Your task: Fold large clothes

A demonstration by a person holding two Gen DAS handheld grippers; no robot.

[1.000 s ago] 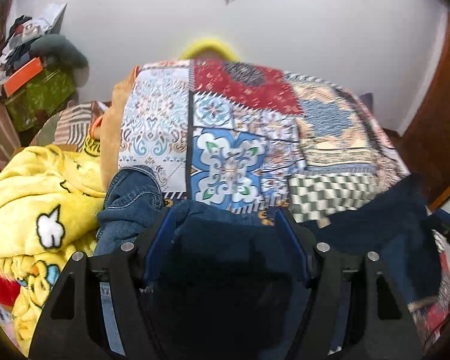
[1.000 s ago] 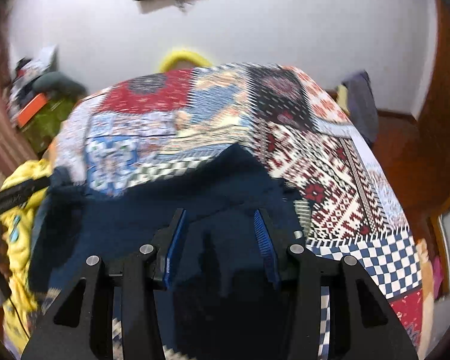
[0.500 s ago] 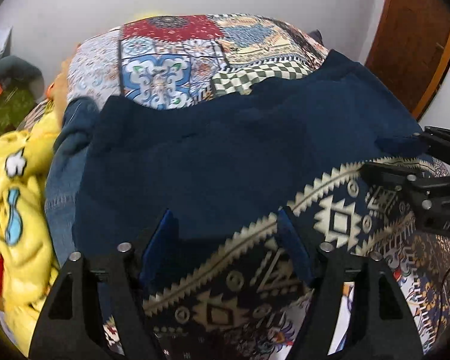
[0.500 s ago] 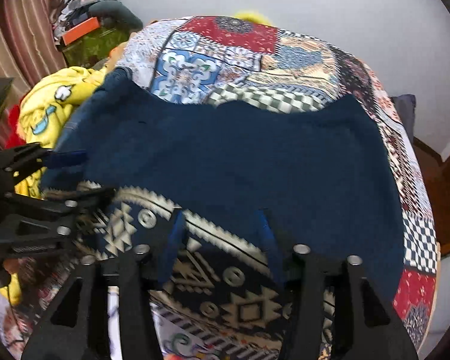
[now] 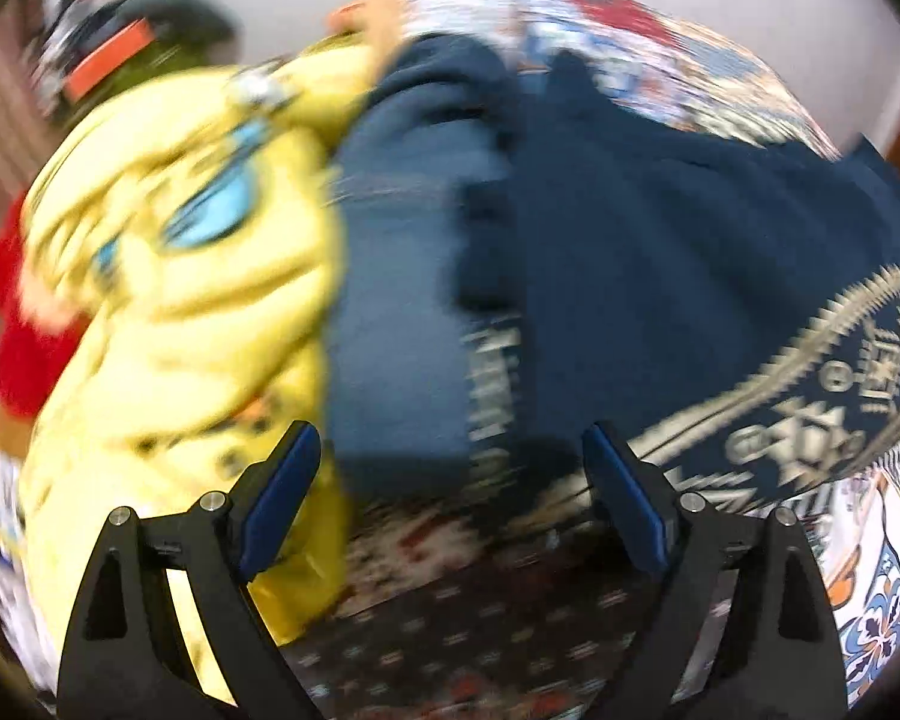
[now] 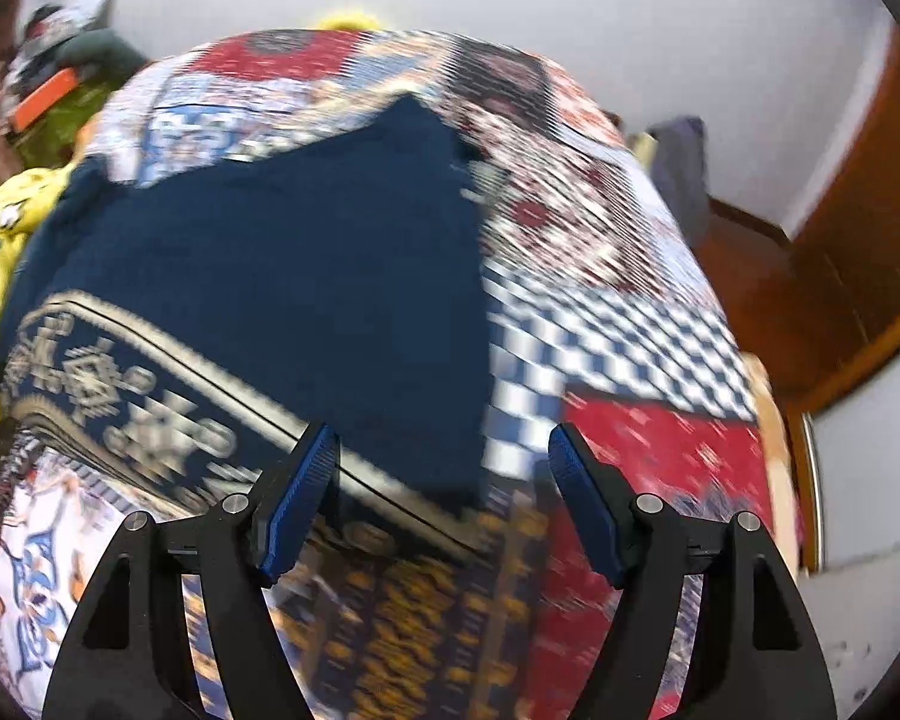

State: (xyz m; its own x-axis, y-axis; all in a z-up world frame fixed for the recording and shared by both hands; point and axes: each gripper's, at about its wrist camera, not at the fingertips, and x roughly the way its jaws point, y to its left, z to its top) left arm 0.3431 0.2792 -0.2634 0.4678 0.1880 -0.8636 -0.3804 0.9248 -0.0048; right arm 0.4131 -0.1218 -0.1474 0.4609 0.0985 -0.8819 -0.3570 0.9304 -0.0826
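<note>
On the bed, from the left: a yellow blanket is heaped just beside the navy garment, which lies spread flat on the patchwork cover, long axis running left to right, patterned border toward the camera. Left gripper, jaws spread and holding nothing, faces its left edge; right gripper, jaws likewise spread and holding nothing, faces its near right corner, seemingly the nearer.

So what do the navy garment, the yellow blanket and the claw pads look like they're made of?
Navy garment: soft matte cloth, probably knit or fleece; no sheen, with a woven-looking cream patterned band.
Yellow blanket: likely plush fleece; puffy rounded folds and cartoon print, though motion blur hides the texture.
Right claw pads: blue, ribbed, probably rubber or plastic, on black rigid plastic-looking fingers.
</note>
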